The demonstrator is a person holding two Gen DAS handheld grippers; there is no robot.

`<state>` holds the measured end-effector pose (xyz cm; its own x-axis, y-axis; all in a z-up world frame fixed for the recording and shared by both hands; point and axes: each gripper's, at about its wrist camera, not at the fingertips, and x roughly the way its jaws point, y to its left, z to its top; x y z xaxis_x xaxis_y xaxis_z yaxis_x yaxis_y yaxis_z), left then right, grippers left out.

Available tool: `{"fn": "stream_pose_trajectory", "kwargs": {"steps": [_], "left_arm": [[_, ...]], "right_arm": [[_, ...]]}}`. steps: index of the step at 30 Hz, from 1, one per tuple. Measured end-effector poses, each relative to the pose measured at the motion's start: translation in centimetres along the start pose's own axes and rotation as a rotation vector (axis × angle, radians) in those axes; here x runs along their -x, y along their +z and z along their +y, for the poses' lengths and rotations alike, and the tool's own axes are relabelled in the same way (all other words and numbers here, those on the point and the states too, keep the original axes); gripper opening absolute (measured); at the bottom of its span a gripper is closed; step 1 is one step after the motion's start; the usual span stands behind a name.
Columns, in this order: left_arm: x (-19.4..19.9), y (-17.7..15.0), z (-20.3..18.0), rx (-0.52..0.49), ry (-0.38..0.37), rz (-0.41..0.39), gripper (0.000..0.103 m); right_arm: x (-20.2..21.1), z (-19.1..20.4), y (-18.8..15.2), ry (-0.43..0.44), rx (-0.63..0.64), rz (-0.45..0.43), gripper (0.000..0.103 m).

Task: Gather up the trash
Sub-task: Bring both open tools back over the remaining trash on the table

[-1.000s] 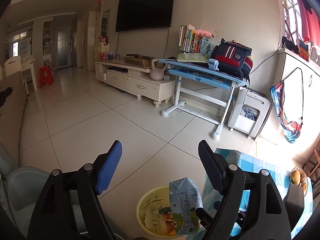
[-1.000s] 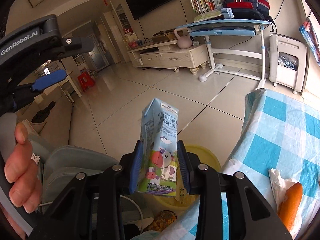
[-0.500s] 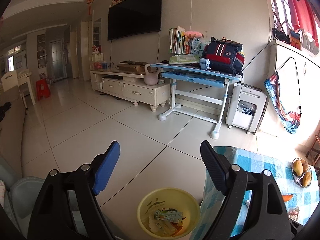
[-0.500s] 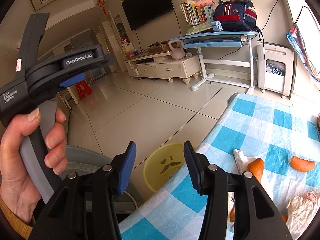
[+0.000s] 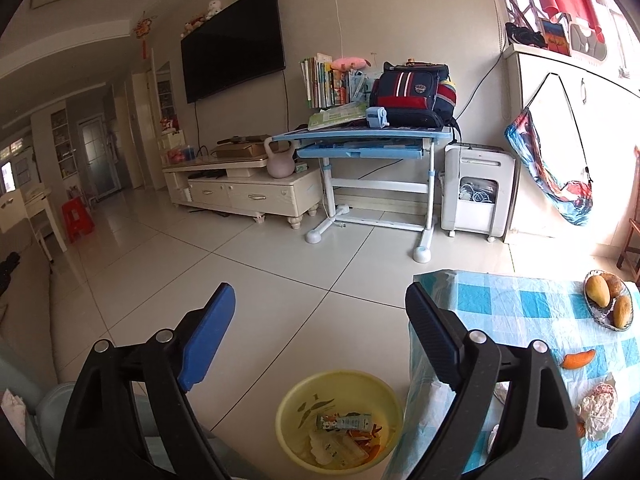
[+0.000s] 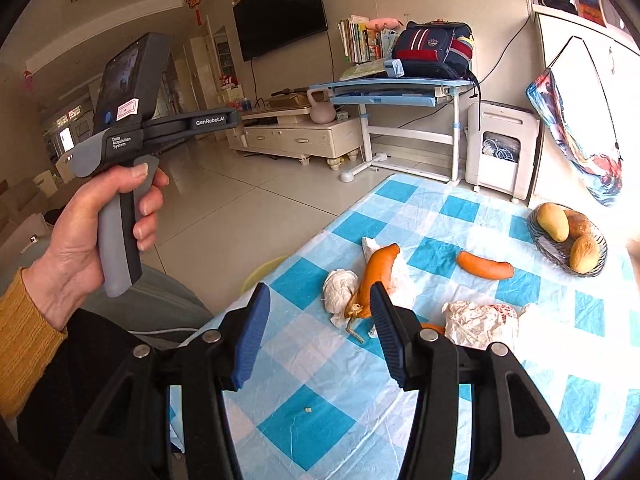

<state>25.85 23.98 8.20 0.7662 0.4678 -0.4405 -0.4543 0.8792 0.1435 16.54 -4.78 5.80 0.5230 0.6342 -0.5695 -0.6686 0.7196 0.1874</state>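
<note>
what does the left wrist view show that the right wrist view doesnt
Only the left wrist view looks into the yellow basin, showing the milk carton lying among peels, below the open left gripper.

Only the right wrist view shows the left hand, the nearest orange peel beside a tissue ball, and the open right gripper.

Both show the checked tablecloth and fruit bowl.

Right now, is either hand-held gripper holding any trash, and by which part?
Nothing is held. The right hand-held gripper is open above the table; the left hand-held gripper is open above the yellow bin.
</note>
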Motion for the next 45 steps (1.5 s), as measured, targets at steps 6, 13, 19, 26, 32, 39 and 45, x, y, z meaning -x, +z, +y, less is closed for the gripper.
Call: {"fn": "stream_pose_trajectory", "kwargs": {"steps": [6,13,19,26,32,39,45], "left_arm": [[-0.2,-0.7,-2.2,-0.074,0.004,0.004,0.085],[-0.6,-1.7,-5.0,-0.166,0.001,0.006,0.086],[-0.6,-2.0,-6.7,-0.206,-0.018,0.0,0.087],[-0.5,-2.5,-7.7,-0.253,-0.037,-0.001,0.088],[-0.9,-2.9,-7.6,-0.253,-0.066,0.03,0.089],[-2.7,-4.2,-8.2,-0.208,-0.223,0.183,0.089],[-3.9,-6.7,-11.1,-0.242,-0.336,0.299,0.089]], "right_arm": [[0.3,-1.9,-2.1,-0.006,-0.056,-0.009,0.051],[0.3,-2.6,-3.2,0.02,-0.069,-0.009,0.051],[0.0,-3.0,-4.2,0.027,-0.095,0.004,0.051],[-0.1,-2.8,-4.6,0.033,-0.096,0.014,0.051],[-0.1,-2.8,-4.7,0.029,-0.099,0.019,0.051],[-0.2,-2.9,-4.7,0.031,-0.105,0.028,0.051],[-0.2,-3.0,-4.7,0.035,-0.111,0.034,0.051]]}}
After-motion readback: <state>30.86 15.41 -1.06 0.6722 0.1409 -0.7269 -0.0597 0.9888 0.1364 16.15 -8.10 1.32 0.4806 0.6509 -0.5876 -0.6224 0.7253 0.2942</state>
